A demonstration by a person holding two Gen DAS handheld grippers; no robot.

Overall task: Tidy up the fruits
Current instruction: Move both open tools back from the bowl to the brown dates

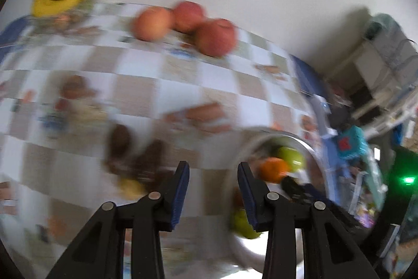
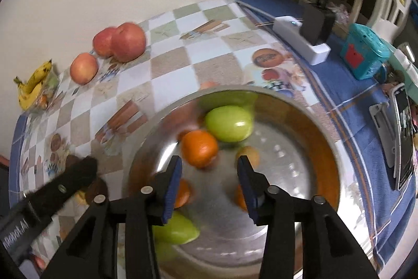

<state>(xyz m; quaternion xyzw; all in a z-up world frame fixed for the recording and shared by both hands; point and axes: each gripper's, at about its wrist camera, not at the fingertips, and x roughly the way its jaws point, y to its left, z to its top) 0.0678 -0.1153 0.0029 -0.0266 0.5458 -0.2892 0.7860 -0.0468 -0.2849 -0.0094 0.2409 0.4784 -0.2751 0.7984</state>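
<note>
Three red apples sit grouped by the wall, well beyond the steel bowl, seemingly sorted by kind, while the right hand-held gripper hangs open and empty over the bowl's orange, and the left hand-held gripper, likewise open, hovers beside the bowl.

The tablecloth has white, tan and pale green squares with little pictures and a blue edge. The shiny silver bowl holds green fruit and an orange one. Far behind the bowl are red apples and yellow bananas with dark spots. Right of the bowl is a teal box with a red patch.
</note>
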